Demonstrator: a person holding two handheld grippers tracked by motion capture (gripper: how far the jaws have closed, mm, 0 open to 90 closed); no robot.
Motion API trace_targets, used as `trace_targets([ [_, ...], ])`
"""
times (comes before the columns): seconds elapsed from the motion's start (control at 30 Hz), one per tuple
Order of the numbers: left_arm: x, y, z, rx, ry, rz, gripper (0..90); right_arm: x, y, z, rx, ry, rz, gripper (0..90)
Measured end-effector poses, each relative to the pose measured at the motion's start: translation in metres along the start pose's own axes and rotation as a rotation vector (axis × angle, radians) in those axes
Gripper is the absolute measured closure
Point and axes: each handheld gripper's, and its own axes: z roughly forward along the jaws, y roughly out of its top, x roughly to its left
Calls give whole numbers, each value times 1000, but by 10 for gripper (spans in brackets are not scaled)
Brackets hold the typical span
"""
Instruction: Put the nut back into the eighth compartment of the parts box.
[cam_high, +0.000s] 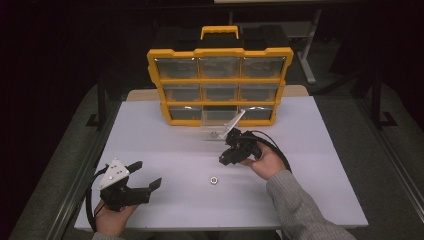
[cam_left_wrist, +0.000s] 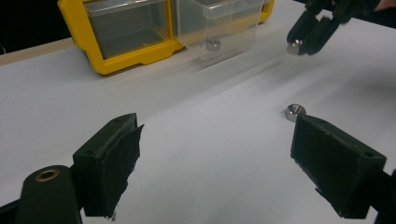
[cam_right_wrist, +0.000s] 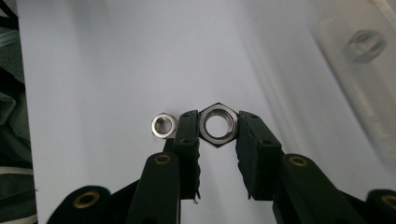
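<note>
Right tongs (cam_right_wrist: 218, 128) gripping 1 nut (cam_right_wrist: 218, 125) above the table (cam_high: 165, 145), the pulled-out clear drawer (cam_high: 220, 131) just beyond them toward the organizer (cam_high: 220, 85); left tongs (cam_left_wrist: 215, 154) open, idle, near the second nut (cam_high: 214, 179).

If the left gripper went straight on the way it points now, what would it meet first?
Probably the loose nut lying on the table, just beyond the open left gripper's far jaw. It sits off to one side, so the gripper might pass it; depth is unclear.
</note>
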Motion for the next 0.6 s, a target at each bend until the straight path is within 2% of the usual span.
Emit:
trace_targets([
  [0.1,0,0,0,0,2,-2,155,-5,9,-17,-31,-16,4,690],
  [0.17,0,1,-1,10,5,1,154,-6,10,-20,-36,-16,8,690],
  [0.3,1,1,-1,8,4,5,155,-14,22,-39,-60,-51,2,691],
  [0.43,2,0,-1,11,0,7,154,-24,32,-49,-80,-52,8,690],
  [0.6,2,0,0,5,0,7,155,-32,44,-55,-66,-71,15,690],
])
